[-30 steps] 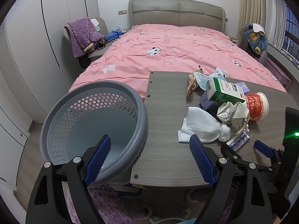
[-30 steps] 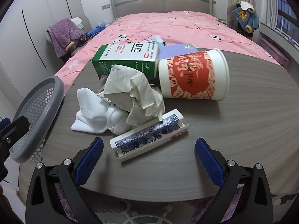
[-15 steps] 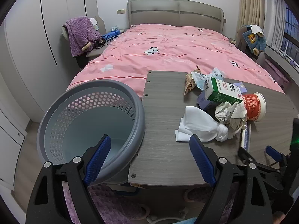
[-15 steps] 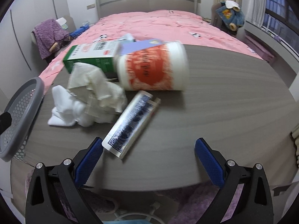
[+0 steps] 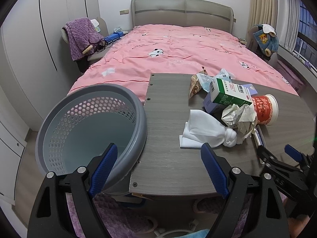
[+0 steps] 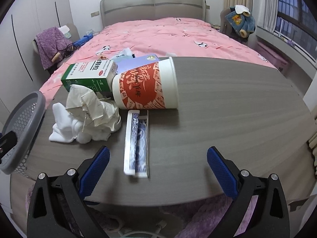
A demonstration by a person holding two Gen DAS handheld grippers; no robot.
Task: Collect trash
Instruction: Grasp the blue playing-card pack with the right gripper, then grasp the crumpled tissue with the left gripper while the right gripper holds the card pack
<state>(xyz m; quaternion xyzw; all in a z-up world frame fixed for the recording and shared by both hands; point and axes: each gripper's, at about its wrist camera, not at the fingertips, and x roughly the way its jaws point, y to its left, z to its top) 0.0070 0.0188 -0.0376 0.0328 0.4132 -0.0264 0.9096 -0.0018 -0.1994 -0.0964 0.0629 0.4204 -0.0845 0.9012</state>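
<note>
Grey counter (image 6: pixel 227 103) carries the trash pile at eleven o'clock; the card box (image 6: pixel 136 140) has swung lengthwise between the right gripper (image 6: pixel 158 163) fingers, spread wide and empty, ready to grasp; left gripper (image 5: pixel 159 167) likewise apart, by the basket (image 5: pixel 126 97).

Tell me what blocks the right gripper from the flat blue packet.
Nothing visible does. The packet lies on bare table straight ahead of the open right gripper, its near end between the fingers. The cup lies beyond its far end.
</note>
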